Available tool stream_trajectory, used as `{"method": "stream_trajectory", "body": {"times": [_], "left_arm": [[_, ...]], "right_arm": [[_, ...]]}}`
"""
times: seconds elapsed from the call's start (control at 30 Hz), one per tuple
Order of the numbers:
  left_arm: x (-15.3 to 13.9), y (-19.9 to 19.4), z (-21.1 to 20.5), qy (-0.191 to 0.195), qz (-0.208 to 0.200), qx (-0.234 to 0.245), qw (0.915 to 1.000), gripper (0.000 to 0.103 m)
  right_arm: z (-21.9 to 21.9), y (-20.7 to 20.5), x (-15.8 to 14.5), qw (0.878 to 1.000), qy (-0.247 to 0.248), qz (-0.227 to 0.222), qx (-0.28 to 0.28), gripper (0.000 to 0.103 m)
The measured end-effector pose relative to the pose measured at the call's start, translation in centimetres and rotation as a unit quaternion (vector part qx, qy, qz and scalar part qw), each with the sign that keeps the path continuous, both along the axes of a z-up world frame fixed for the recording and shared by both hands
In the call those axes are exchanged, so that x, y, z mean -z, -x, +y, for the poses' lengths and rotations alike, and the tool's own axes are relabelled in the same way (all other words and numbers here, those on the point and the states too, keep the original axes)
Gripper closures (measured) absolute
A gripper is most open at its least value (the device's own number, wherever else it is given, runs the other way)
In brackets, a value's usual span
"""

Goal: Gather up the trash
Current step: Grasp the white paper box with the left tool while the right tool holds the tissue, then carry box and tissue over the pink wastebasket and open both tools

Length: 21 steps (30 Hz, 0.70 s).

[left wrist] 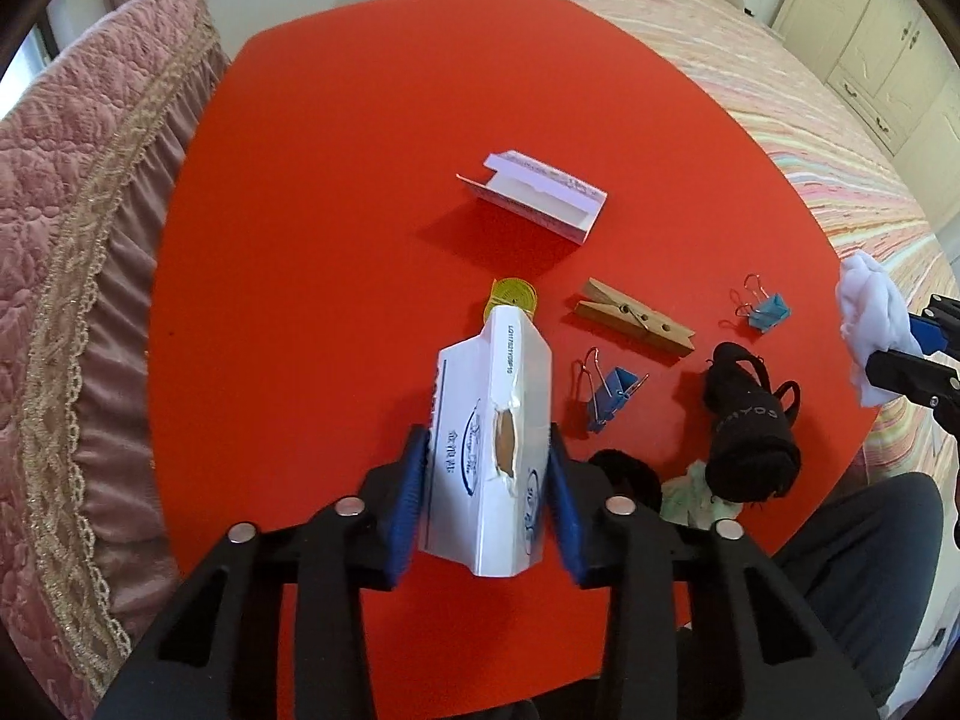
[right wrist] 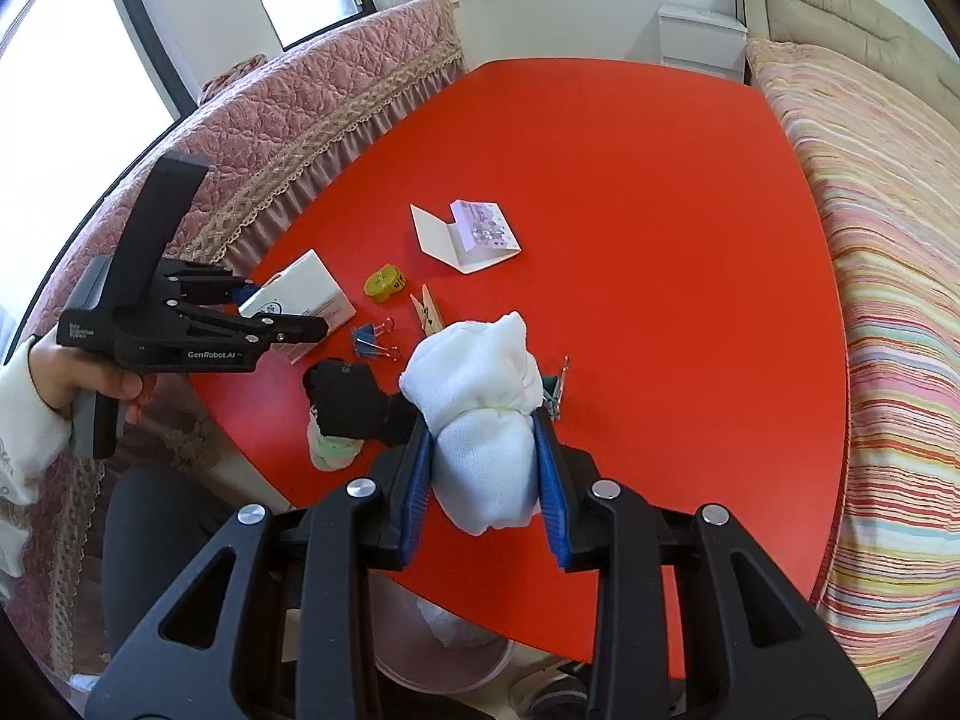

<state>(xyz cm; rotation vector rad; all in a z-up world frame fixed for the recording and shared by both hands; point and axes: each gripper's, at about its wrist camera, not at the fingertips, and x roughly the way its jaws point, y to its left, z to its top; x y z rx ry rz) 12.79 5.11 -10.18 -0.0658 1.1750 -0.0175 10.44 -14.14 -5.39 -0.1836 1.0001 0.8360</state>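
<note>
Both jaw pairs are closed down to the width of their loads. At lower centre of the left wrist view the left gripper (left wrist: 489,480) presses its blue pads against the two long sides of a torn white carton (left wrist: 489,450), which stands lifted off the red table (left wrist: 336,192); a ragged hole shows in the carton's upper face. At lower centre of the right wrist view the right gripper (right wrist: 483,480) clamps a white cloth bundle (right wrist: 480,414) in the same way, with the bundle bulging above the pads. Outward from the jaws, the remaining items lie in the middle of the table: an opened flat box (left wrist: 534,195) above centre, a yellow tape roll (left wrist: 513,294) just beyond the carton's far end, a wooden clothespin (left wrist: 633,315), two blue binder clips (left wrist: 615,390) and (left wrist: 768,306), a rolled black sock (left wrist: 750,420) at lower right, and a pale green crumpled piece (left wrist: 690,492) touching the sock. Below the table edge, at the bottom of the right wrist view, a bin with a white liner (right wrist: 450,654) is partly visible behind the gripper body. Judged from this arrangement, the step in hand is carriage: both picks are complete and neither load is yet released. The next move calls for bringing each gripper over the bin mouth and opening only when the load is clear of the table edge. Whether the clips and clothespin count as trash cannot be determined.
</note>
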Motion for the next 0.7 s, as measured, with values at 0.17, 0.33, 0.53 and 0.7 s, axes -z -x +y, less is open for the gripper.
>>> {"method": "stream_trajectory", "body": {"times": [0.17, 0.33, 0.53, 0.7], "left_arm": [[-2.0, 2.2, 0.2, -0.011, -0.034, -0.007, 0.9993, 0.070], [-4.5, 5.0, -0.9, -0.014, -0.072, -0.007, 0.9973, 0.070], [-6.8, 8.6, -3.3, -0.010, -0.116, -0.003, 0.9932, 0.070], [-7.1, 11.3, -5.9, -0.004, -0.140, 0.008, 0.9901, 0.070]], "right_arm": [[-0.2, 0.7, -0.9, 1.000, -0.010, -0.010, 0.003, 0.071], [-0.8, 2.3, -2.1, 0.999, -0.019, -0.027, 0.003, 0.071], [-2.2, 5.5, -2.9, 0.999, -0.019, -0.047, 0.001, 0.071], [-3.2, 8.5, -2.6, 0.999, -0.015, -0.050, -0.004, 0.071]]}}
